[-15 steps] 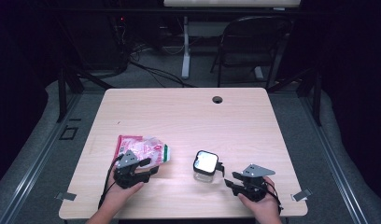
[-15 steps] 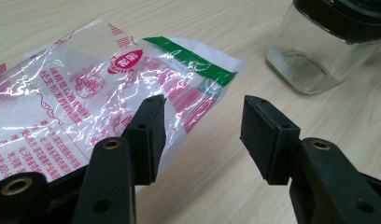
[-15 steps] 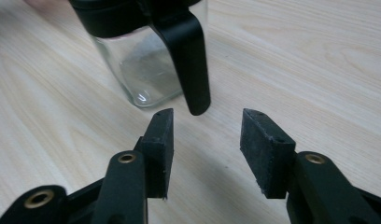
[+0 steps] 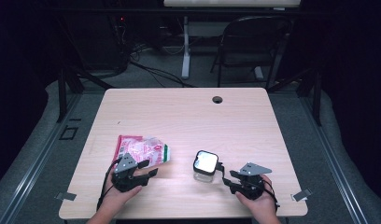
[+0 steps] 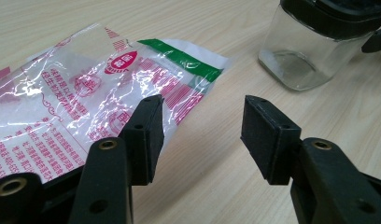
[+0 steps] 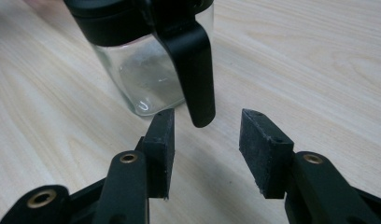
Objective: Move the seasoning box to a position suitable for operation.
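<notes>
A crinkled clear plastic bag [image 4: 142,149] printed in red with a green strip lies flat on the table's left half. My left gripper [image 4: 150,168] rests at its near right corner, open. In the left gripper view its left pad [image 5: 149,126] sits over the bag [image 5: 76,93] edge and bare wood shows between the jaws of the gripper [image 5: 202,121]. A square glass jar [image 4: 206,164] with a black lid stands right of the bag. My right gripper [image 4: 227,178] lies just right of it, open. The jar's black hanging latch [image 6: 193,70] ends just ahead of that gripper's [image 6: 207,130] pads.
The light wooden table [image 4: 188,116] has a cable hole [image 4: 217,99] near its far edge. A dark chair [image 4: 247,42] and cables stand on the floor behind the table. Both hands rest at the table's near edge.
</notes>
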Demonstrator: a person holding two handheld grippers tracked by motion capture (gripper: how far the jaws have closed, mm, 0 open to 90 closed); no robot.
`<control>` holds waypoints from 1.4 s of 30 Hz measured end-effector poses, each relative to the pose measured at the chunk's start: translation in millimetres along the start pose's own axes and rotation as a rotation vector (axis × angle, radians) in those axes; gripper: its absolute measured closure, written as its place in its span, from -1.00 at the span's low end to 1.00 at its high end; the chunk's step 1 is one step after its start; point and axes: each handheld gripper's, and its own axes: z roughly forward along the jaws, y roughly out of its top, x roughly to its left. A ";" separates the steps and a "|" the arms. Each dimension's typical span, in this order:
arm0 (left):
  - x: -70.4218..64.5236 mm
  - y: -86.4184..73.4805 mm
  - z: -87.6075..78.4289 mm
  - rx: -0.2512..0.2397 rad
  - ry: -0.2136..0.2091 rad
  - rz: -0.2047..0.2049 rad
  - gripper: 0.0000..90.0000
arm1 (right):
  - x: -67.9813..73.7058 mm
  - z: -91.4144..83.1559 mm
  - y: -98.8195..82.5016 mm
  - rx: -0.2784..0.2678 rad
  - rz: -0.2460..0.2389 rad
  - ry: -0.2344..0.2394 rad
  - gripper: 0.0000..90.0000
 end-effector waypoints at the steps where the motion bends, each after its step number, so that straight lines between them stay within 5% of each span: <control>1: 0.2 -0.5 -0.3 -0.006 0.004 0.002 0.05 | 0.3 0.3 0.3 -0.003 0.003 -0.002 0.24; 11: 0.4 -5.1 -5.6 -0.004 0.032 -0.017 -0.02 | 3.1 10.9 6.0 0.008 -0.026 0.018 0.29; 17: -2.5 -8.8 -9.5 -0.011 0.034 0.009 0.00 | 5.8 18.4 9.9 0.032 -0.042 0.022 0.35; 22: -3.1 -11.6 -16.8 -0.023 0.064 0.019 0.02 | 5.1 25.4 13.5 0.043 -0.037 0.026 0.43; 42: -2.4 -15.9 -24.3 -0.030 0.059 0.014 0.27 | 3.5 32.7 19.0 0.060 -0.017 -0.005 0.60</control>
